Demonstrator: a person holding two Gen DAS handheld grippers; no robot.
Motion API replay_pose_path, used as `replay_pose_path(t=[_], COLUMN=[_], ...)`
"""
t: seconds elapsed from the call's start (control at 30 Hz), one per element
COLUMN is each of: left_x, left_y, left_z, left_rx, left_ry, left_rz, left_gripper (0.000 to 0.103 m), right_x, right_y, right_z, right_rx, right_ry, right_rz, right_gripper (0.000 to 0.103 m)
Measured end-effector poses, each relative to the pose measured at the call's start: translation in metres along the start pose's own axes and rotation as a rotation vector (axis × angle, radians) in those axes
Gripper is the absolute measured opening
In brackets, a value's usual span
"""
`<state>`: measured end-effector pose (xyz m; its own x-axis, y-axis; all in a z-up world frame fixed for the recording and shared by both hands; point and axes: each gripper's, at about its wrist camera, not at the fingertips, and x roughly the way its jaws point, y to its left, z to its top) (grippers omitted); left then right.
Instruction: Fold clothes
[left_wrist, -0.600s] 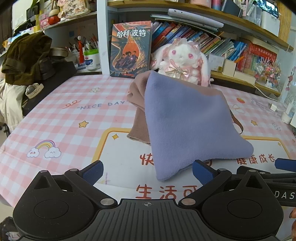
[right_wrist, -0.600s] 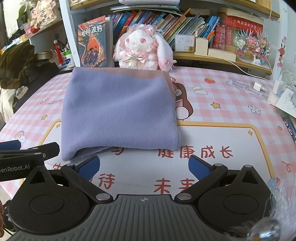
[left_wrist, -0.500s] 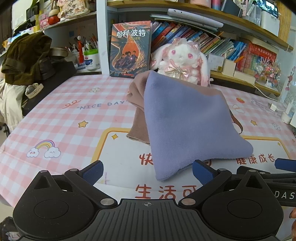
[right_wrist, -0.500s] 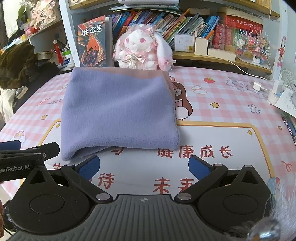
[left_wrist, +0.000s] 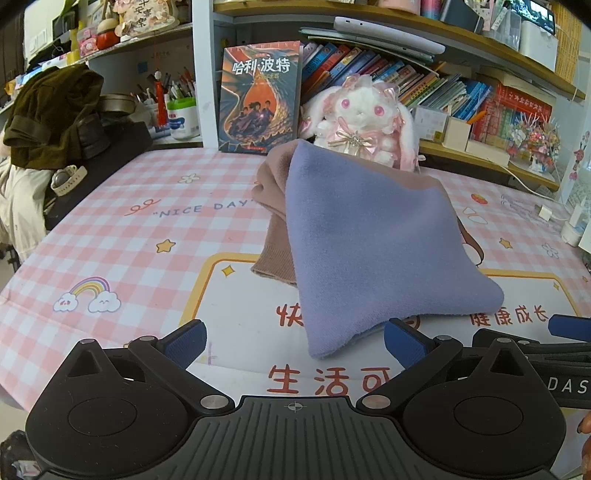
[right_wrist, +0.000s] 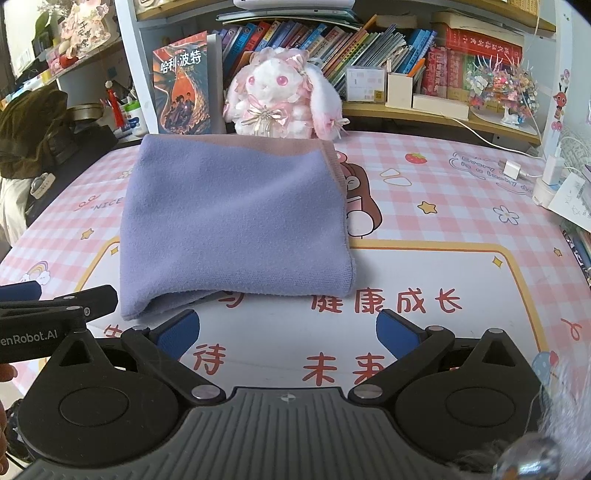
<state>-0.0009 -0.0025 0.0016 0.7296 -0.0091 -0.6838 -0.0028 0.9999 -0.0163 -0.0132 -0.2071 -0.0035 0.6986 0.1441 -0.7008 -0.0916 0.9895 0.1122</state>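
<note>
A folded lavender garment (left_wrist: 373, 236) (right_wrist: 236, 221) lies flat on the pink checked table mat (left_wrist: 122, 229) (right_wrist: 461, 221), and a mauve-brown layer (left_wrist: 275, 210) of it peeks out at its left and far edges. My left gripper (left_wrist: 293, 341) hovers just short of the garment's near corner, jaws wide open with nothing between them. My right gripper (right_wrist: 288, 330) sits before the garment's near edge, also open and empty. The other gripper's finger shows at the edge of each view.
A white and pink plush rabbit (left_wrist: 360, 118) (right_wrist: 282, 96) and an upright book (left_wrist: 258, 98) stand behind the garment, against shelves of books. Dark clothes (left_wrist: 51, 114) are piled on a chair at the left. A charger and cable (right_wrist: 546, 173) lie at the right.
</note>
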Motion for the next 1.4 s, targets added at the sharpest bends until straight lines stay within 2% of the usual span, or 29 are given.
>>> replay_pose_path(t=[1.4], left_x=[-0.0026], left_y=[0.0003], left_z=[-0.0021], left_rx=[-0.002], left_ry=[0.015], left_rz=[0.011], left_gripper=[0.103], right_x=[-0.0014], right_y=[-0.0034], right_z=[-0.0013], right_rx=[0.006], right_ry=[0.011], right_rz=[0.003], right_gripper=[0.103])
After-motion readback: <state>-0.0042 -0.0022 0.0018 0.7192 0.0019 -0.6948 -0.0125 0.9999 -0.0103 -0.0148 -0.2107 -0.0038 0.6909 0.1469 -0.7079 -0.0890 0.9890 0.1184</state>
